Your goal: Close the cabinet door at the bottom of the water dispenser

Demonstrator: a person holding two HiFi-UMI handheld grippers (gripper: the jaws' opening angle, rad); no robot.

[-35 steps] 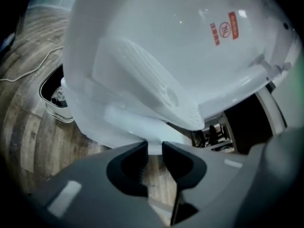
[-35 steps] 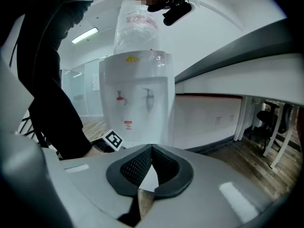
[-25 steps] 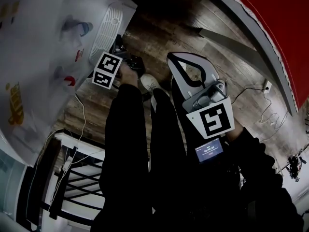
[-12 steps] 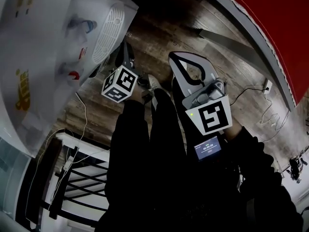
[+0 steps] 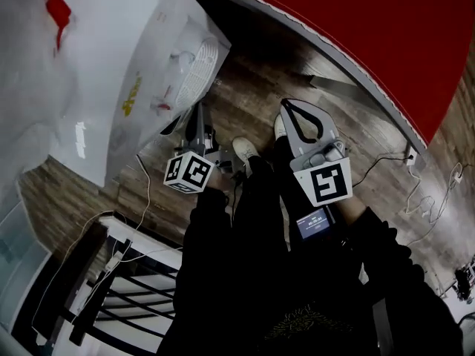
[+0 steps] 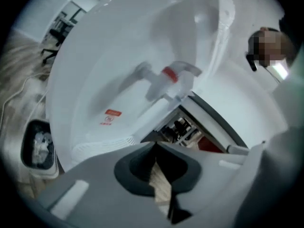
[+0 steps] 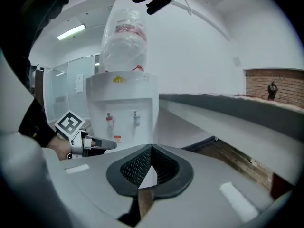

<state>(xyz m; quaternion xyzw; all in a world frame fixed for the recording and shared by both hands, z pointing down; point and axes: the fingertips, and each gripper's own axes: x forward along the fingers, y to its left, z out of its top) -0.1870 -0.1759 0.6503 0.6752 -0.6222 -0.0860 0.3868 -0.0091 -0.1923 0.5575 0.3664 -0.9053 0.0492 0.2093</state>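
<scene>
The white water dispenser [image 5: 133, 65] stands at the upper left of the head view, its drip grille [image 5: 202, 69] facing the floor. Its lower front is in shadow under the grille, and I cannot make out the cabinet door. In the left gripper view the dispenser [image 6: 109, 80] fills the frame, and a red-capped tap [image 6: 169, 74] shows. My left gripper [image 5: 199, 110] is shut and empty, raised just in front of the grille. My right gripper [image 5: 291, 104] is shut and empty further right. The right gripper view shows the dispenser [image 7: 124, 103] with its bottle [image 7: 124, 37].
A grey ledge [image 5: 326, 50] under a red wall [image 5: 356, 35] runs along the right. A black wire rack [image 5: 126, 288] stands at the lower left. Cables [image 5: 141, 191] lie on the wood floor [image 5: 252, 87]. A person's shoe [image 5: 245, 148] sits between the grippers. A bin [image 6: 38, 144] stands beside the dispenser.
The left gripper has risen and come away from the dispenser's lower front, rolling as it went. The right gripper has lifted a little. The head camera now looks further up the dispenser.
</scene>
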